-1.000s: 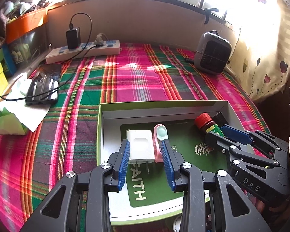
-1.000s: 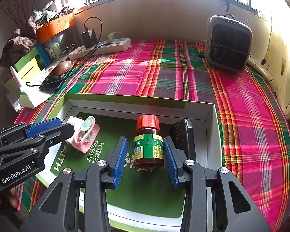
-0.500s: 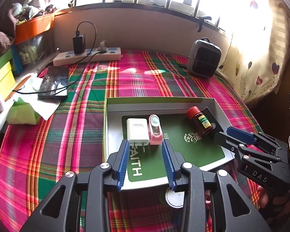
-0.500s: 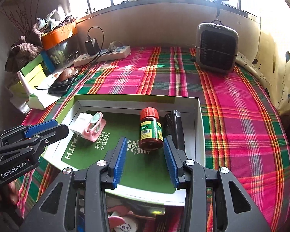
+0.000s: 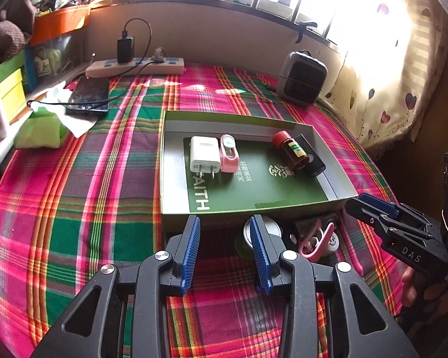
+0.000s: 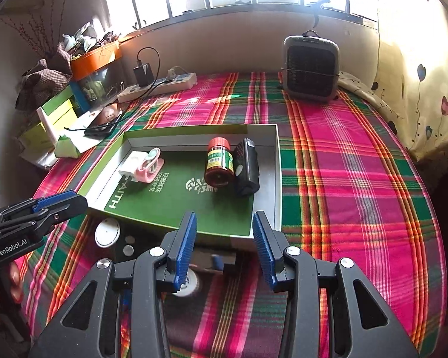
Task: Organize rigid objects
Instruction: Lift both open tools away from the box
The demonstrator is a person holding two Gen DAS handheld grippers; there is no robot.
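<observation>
Lying inside the green box [image 5: 176, 125], the white charger [image 5: 204, 153] touches the pink clip [image 5: 229, 153] near its left wall, the red-capped bottle [image 6: 219, 162] beside the black device [image 6: 246, 168] near its right wall, while left gripper [image 5: 225, 252] and right gripper [image 6: 225, 247] hover spread and empty before its near edge.

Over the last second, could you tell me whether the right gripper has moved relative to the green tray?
Yes. The right gripper has pulled back toward the person: it straddled the red-capped bottle before, and now sits open, outside the green tray near its front edge.
</observation>
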